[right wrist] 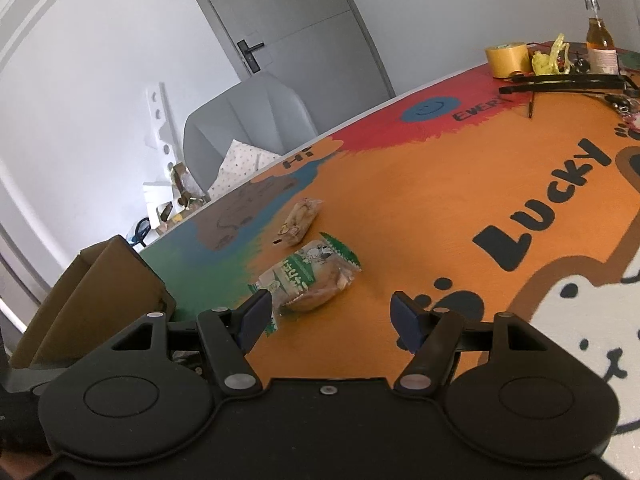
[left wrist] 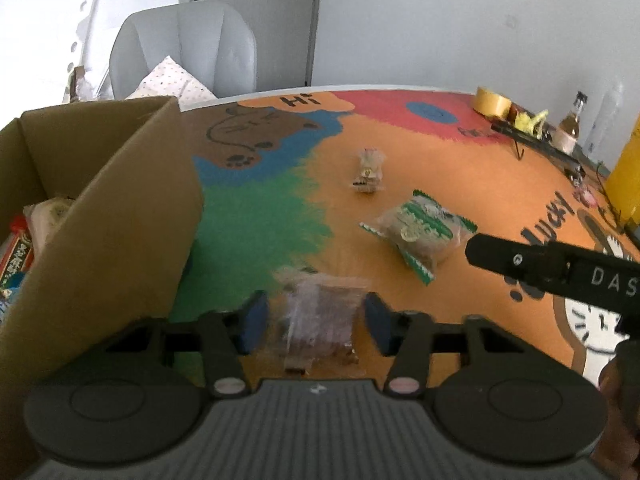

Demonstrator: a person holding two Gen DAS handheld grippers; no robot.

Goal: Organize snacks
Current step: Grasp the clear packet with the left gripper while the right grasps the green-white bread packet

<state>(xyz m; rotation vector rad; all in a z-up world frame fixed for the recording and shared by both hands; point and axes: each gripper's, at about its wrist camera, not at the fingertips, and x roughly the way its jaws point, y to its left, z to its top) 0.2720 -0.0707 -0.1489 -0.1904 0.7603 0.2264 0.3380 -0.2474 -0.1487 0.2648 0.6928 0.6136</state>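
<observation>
The cardboard box already holds some snacks. Three remain on the bench: a clear packet between the left gripper's parted jaws, a green-striped packet ahead of the right gripper's open, empty jaws, and a small packet beyond.

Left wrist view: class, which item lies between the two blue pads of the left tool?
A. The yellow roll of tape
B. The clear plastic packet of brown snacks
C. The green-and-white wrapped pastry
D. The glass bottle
B: the clear plastic packet of brown snacks sits between the left tool pads, on the table.
</observation>
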